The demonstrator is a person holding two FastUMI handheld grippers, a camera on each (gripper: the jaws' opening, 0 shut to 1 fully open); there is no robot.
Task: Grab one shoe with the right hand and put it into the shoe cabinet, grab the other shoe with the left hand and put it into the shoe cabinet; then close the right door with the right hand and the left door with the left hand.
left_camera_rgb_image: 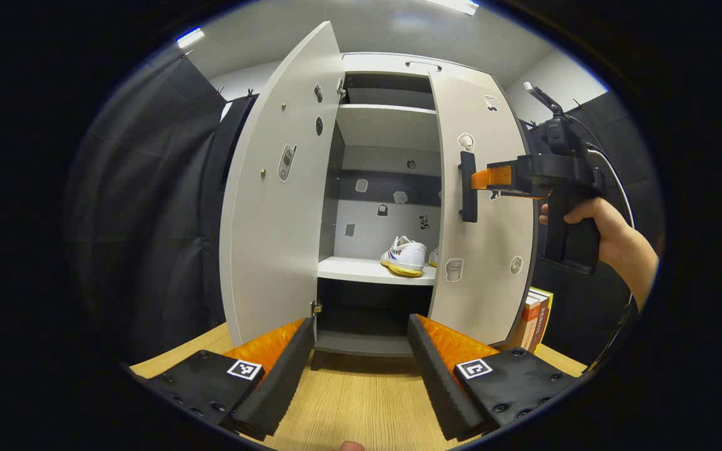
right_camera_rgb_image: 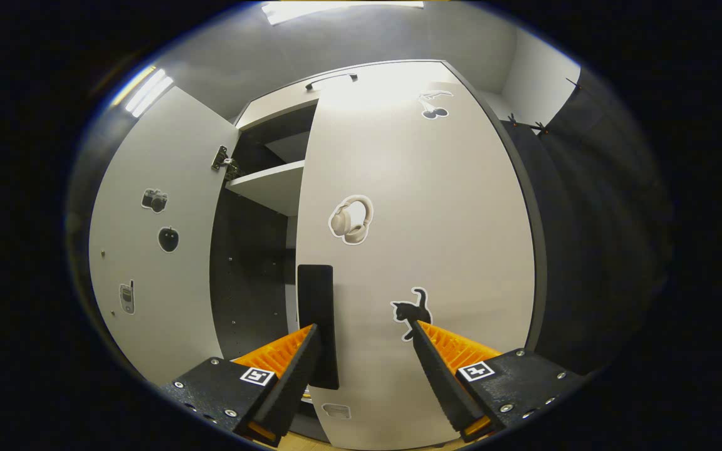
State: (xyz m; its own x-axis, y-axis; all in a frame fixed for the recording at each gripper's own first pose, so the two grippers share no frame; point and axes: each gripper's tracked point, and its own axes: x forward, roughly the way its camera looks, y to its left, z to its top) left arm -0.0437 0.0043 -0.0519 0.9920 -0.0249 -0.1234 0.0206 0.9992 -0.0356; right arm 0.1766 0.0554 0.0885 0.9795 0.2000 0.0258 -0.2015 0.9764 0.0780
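Right gripper is spread open against the pale grey right cabinet door, black handle by its left finger, so I'd push flat and steady till it shuts on the white sneaker inside.

My left gripper shows ribbed inner faces on its two fingers, and each dark base block carries a square black-and-white marker and small round screws. My right gripper is built the same way: marker squares and bright screw heads on dark blocks. From the left gripper view, its far body is a dark pistol-grip housing with a cable looping off the back, held by a bare hand.
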